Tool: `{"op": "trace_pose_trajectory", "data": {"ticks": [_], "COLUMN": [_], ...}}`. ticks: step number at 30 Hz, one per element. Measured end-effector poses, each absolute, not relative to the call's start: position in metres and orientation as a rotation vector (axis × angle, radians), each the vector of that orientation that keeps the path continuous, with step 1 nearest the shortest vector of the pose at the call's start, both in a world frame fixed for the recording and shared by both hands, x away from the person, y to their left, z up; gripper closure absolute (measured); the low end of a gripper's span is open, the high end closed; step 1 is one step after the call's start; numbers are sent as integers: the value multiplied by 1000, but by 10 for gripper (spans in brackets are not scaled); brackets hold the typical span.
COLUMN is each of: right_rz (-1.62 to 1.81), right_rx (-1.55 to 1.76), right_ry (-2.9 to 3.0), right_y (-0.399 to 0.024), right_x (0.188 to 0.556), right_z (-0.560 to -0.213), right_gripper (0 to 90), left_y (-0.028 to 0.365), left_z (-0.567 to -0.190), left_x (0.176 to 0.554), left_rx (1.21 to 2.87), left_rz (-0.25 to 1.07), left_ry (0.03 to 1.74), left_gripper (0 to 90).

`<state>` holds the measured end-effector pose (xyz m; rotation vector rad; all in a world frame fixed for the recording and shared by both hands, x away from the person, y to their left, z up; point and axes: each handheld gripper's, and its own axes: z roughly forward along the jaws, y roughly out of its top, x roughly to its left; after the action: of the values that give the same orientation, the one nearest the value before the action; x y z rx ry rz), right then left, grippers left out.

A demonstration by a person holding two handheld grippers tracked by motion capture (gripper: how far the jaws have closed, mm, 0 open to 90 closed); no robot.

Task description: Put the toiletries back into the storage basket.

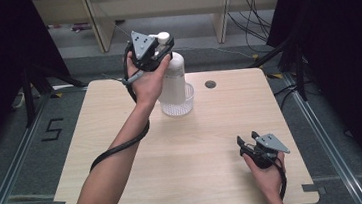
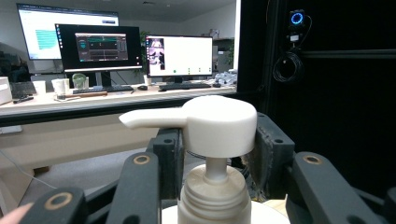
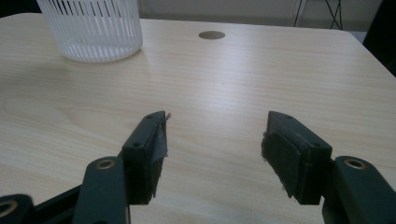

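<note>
Now, left claw (image 1: 163, 51): my jaws clamp the pump bottle's (image 1: 173, 82) head, bottle standing in the white basket (image 1: 185, 105).
Right claw (image 1: 245, 142): spread wide, holding nothing, well right of basket.
Risk: pump head may slip or depress; bottle could tip the basket.

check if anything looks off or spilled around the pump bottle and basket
Nothing stands out. The pump bottle stands upright in the white basket, no spill on the table. The left tool sits around the pump head.
</note>
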<state>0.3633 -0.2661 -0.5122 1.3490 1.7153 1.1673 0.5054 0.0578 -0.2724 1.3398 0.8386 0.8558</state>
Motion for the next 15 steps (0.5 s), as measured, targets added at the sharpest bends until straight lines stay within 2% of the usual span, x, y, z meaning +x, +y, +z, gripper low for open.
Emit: {"op": "trace_pose_trajectory", "data": {"ticks": [15], "right_rz": [1171], "right_rx": [1342], "right_ry": [1716], "right_y": [-267], "right_x": [364], "right_z": [-513], "right_gripper": [400], "left_y": [53], "left_z": [-272], "left_x": [515], "left_rx": [1346], "left_rz": [851], "left_ry": [855], "left_gripper": [592]}}
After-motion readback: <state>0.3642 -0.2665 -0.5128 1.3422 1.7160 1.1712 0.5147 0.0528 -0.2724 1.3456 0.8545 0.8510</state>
